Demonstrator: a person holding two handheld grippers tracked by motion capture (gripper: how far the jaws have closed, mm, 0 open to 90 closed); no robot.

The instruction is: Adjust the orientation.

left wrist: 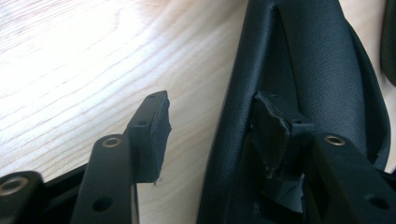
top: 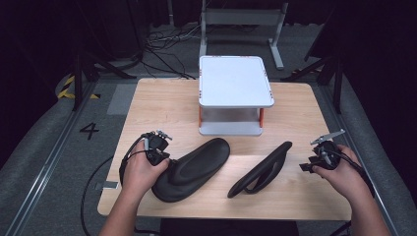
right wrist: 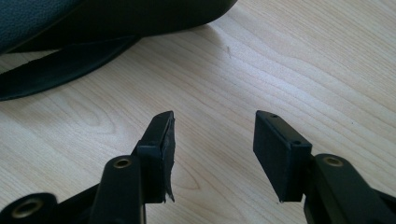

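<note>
High view: white stand (top: pixel 236 81) beyond two black shoes (top: pixel 193 168)

- Light wooden table (top: pixel 147 105), grain running left to right, standing on grey carpeted floor (top: pixel 44 147).
- At the far middle: small white two-tier stand (top: pixel 235 81) with orange posts.
- Near left of centre: black slipper (top: pixel 196 167), lying flat, toe pointing far right.
- Just right of it, apart: second black slipper (top: pixel 260 169), tipped on its side.
</note>
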